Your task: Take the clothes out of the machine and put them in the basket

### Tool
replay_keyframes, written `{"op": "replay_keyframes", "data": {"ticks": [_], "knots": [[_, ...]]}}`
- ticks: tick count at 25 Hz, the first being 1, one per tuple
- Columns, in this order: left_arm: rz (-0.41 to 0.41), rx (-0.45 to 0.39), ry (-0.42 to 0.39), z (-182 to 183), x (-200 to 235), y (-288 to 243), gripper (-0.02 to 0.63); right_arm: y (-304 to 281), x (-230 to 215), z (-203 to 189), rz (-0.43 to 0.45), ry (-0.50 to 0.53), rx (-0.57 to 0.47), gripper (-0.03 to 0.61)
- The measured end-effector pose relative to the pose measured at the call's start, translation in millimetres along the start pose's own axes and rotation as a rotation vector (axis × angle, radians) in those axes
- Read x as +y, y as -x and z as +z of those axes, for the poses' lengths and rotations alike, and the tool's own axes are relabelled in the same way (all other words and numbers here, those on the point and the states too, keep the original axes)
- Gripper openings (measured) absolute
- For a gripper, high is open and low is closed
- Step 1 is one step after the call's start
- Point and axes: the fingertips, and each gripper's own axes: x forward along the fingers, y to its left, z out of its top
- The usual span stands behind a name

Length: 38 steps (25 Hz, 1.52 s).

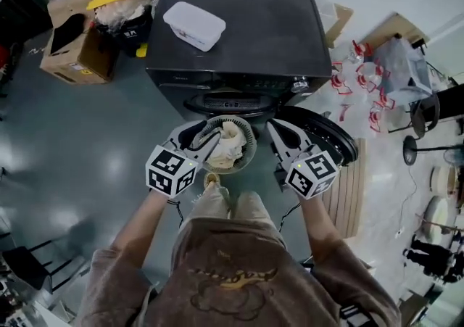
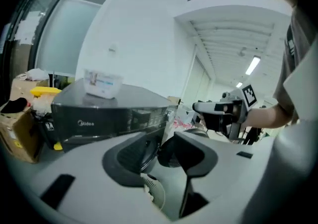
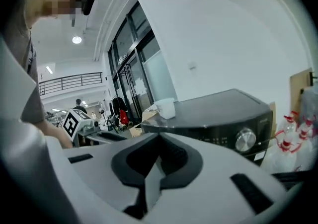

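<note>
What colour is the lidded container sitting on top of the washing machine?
White, slightly translucent container; it shows best in the head view.

Both forearms reach forward from 6 o'clock in the head view: left forearm [image 1: 136,225], right forearm [image 1: 324,225]. They are held roughly parallel and level with each other.

The left tool [image 1: 201,138] points toward 1 o'clock. Its jaws are pinched on the rim of the basket [image 1: 251,146].

The right tool [image 1: 280,134] points toward 11 o'clock. Its jaws are together, with nothing between them.

The marker cubes face up, and the tool tips converge toward 12 o'clock.
</note>
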Motion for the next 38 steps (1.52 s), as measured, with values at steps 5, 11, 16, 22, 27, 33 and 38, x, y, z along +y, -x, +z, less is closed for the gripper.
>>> {"op": "replay_keyframes", "data": {"ticks": [5,11,16,22,27,33,38], "knots": [[-0.058,-0.071,-0.012,73,-21,37,0.179,14,31,57,0.001,0.022,-0.015,-0.003],[-0.091,-0.156,-0.079,132,-27,59,0.176,12,48,100,0.019,0.107,-0.040,-0.003],[-0.059,-0.216,-0.089,153,-24,67,0.140,13,56,115,0.052,0.134,-0.052,-0.003],[-0.022,-0.278,-0.079,153,-26,62,0.011,7,61,121,0.133,0.224,-0.068,-0.003],[0.015,-0.277,-0.067,141,-27,46,0.008,4,47,112,0.164,0.218,-0.068,-0.003],[0.057,-0.270,-0.043,129,-18,36,0.007,-1,27,95,0.182,0.191,-0.030,-0.003],[0.075,-0.275,-0.028,130,-18,26,0.007,-5,14,91,0.194,0.181,-0.013,-0.003]]}}
